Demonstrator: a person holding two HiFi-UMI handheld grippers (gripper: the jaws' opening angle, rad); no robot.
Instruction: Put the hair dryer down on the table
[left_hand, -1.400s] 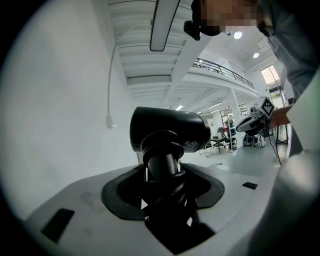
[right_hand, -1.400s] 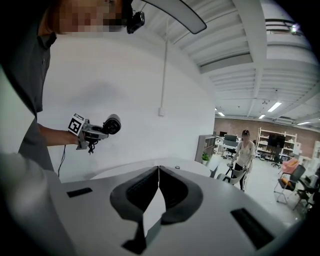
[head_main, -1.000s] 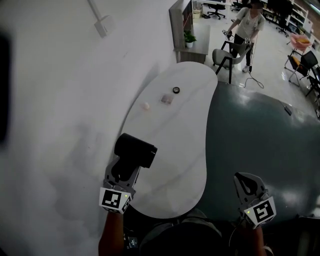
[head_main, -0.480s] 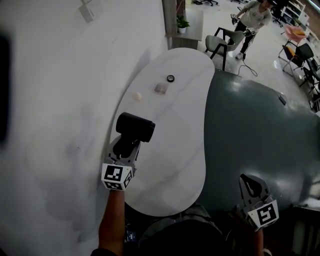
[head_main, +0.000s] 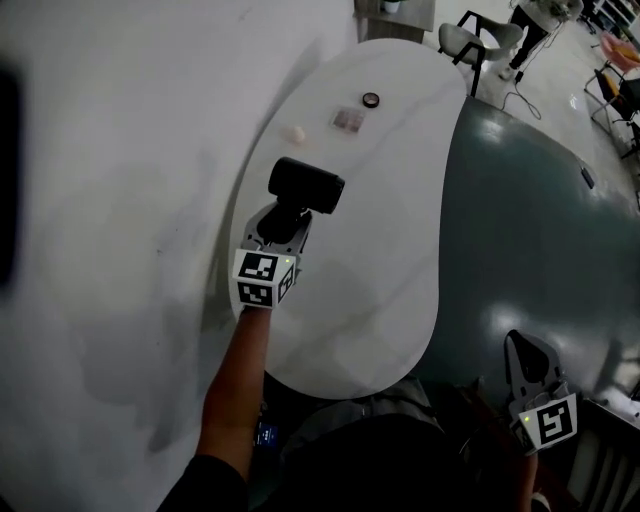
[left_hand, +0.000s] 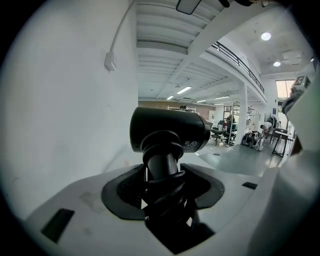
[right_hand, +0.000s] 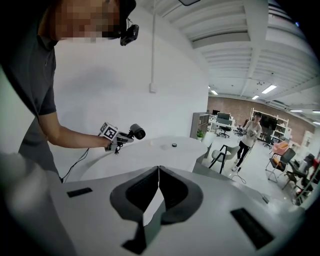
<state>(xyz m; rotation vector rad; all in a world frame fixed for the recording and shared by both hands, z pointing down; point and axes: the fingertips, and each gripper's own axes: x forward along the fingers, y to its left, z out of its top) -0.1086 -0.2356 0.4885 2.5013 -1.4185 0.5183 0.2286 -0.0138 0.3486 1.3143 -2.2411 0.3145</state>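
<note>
A black hair dryer (head_main: 305, 185) is held over the left part of the white table (head_main: 390, 240), its barrel lying crosswise. My left gripper (head_main: 285, 220) is shut on its handle; in the left gripper view the handle with its coiled cord (left_hand: 162, 182) sits between the jaws and the barrel (left_hand: 170, 131) stands above them. From the right gripper view the dryer (right_hand: 137, 131) hangs a little above the table's near-left edge. My right gripper (head_main: 528, 362) is low at the right, off the table, jaws shut with nothing between them (right_hand: 158, 187).
A small black ring (head_main: 371, 100), a small square packet (head_main: 347, 119) and a pale round lump (head_main: 294, 133) lie on the table's far half. A white wall (head_main: 120, 150) runs along the left. Dark floor (head_main: 530, 220) lies to the right, with a chair (head_main: 470, 40) and a person (right_hand: 247, 137) beyond.
My left gripper has carried the hair dryer forward and to the right, further over the table. The right gripper has dropped lower in the view.
</note>
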